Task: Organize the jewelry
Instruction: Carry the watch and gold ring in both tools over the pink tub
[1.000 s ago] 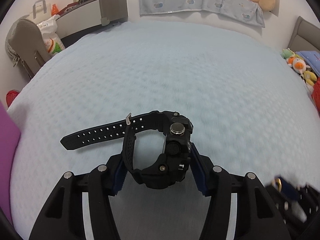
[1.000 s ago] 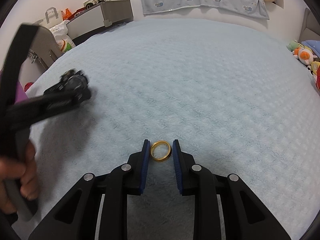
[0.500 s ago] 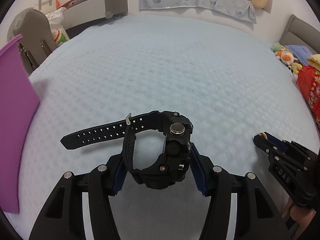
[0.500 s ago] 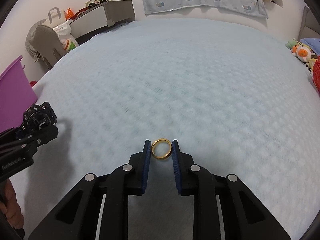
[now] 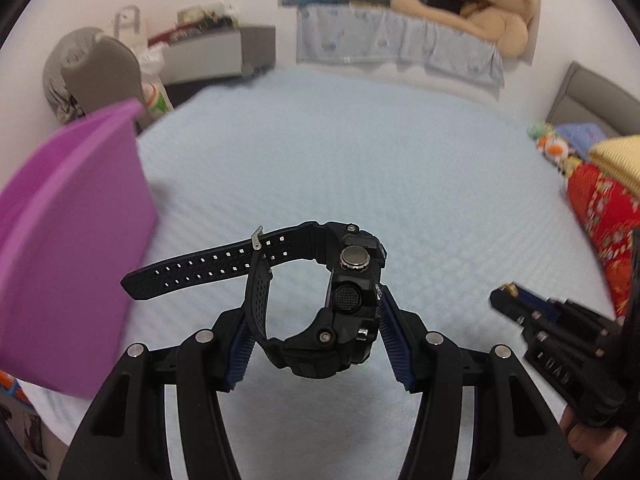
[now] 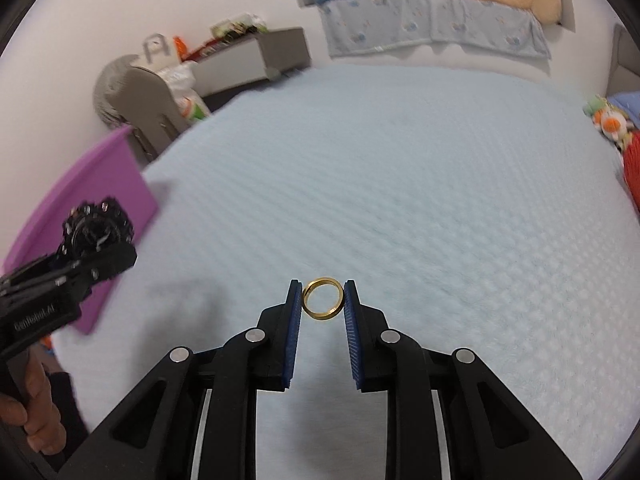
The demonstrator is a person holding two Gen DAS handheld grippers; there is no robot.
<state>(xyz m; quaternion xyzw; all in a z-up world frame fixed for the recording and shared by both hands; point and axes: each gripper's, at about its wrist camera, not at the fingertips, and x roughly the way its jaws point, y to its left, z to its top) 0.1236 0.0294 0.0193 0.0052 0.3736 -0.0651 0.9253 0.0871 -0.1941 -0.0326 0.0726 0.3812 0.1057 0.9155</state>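
Carry step: left gripper [image 5: 312, 344] fingers clamp black watch [image 5: 320, 300]; right gripper [image 6: 322, 300] fingers pinch gold ring [image 6: 322, 299], both above bed [image 6: 400, 200]. Next, likely: bring both over purple box [image 5: 68, 240], release gently

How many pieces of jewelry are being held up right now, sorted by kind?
Watches: 1, a black watch clamped in the left gripper.
Rings: 1, a gold ring pinched in the right gripper.
Total: 2
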